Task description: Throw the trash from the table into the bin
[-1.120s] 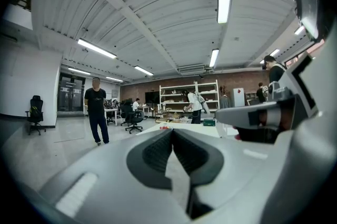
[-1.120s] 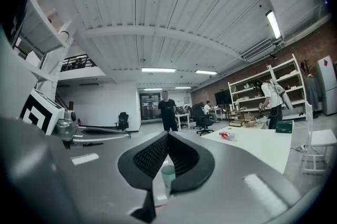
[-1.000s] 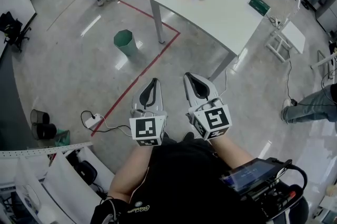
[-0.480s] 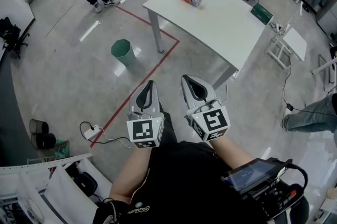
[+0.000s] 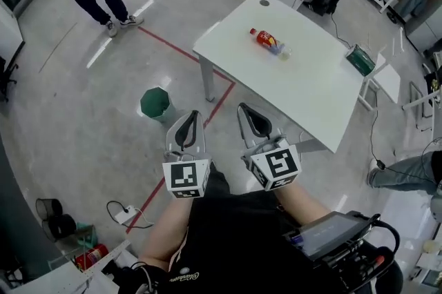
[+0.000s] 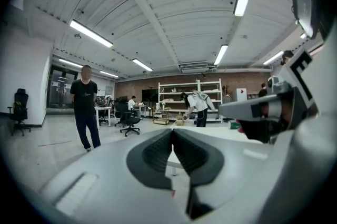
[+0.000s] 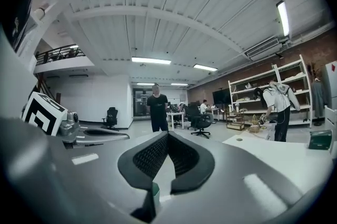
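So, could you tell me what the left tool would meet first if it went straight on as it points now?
Probably the white table: in the left gripper view its near leg shows between the left tool's tips, only floor before it. Depth is uncertain.

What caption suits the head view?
Left gripper and right gripper, both shut, near a white table bearing a red-labelled plastic bottle; green bin on floor.

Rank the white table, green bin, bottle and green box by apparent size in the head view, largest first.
1. white table
2. green bin (on the floor, farther away)
3. bottle and green box: about alike, unranked
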